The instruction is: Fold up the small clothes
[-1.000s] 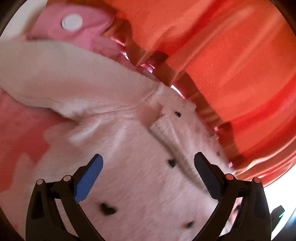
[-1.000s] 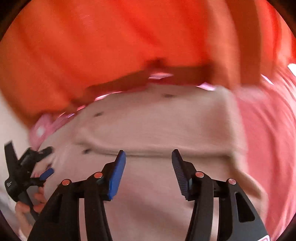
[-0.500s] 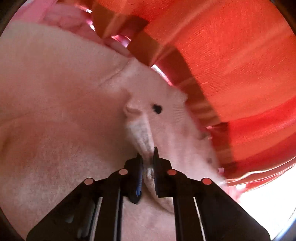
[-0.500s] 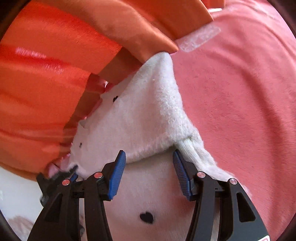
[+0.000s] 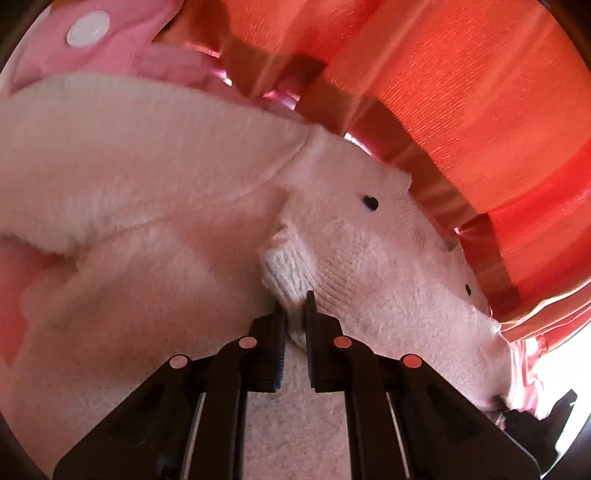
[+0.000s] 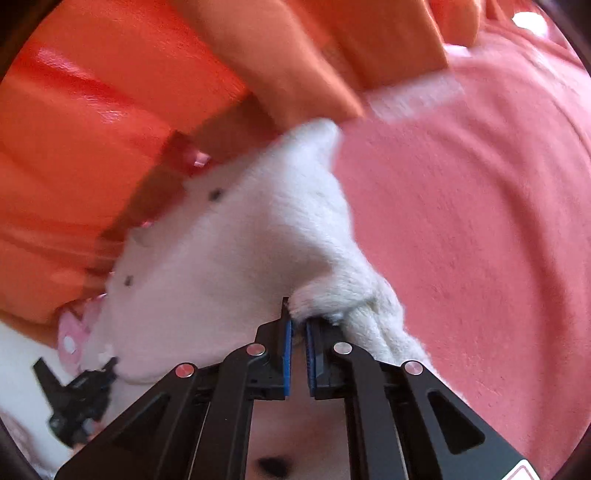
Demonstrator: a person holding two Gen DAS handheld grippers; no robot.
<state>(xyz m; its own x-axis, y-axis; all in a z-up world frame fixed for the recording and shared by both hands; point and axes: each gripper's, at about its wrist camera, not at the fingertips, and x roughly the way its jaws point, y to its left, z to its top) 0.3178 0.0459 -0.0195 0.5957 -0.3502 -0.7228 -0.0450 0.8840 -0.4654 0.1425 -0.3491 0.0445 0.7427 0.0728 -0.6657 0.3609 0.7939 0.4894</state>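
Observation:
A fluffy pale pink sweater with small black hearts (image 5: pixel 351 251) lies on a pink blanket (image 6: pixel 480 221). My left gripper (image 5: pixel 293 306) is shut on the sweater's ribbed neck edge (image 5: pixel 288 269). My right gripper (image 6: pixel 298 325) is shut on a fold of the same sweater (image 6: pixel 229 258) near its ribbed edge (image 6: pixel 373 325). The left gripper also shows in the right wrist view (image 6: pixel 79 398), at the lower left by the sweater.
Orange and red striped fabric (image 5: pixel 461 92) runs along the far side of the sweater, and shows in the right wrist view too (image 6: pixel 92 129). A pink garment with white dots (image 5: pixel 92 33) lies past the sweater at the upper left.
Both grippers were open a second ago. The left one closed on the neck edge half a second ago; the right one has now closed on the sweater fold.

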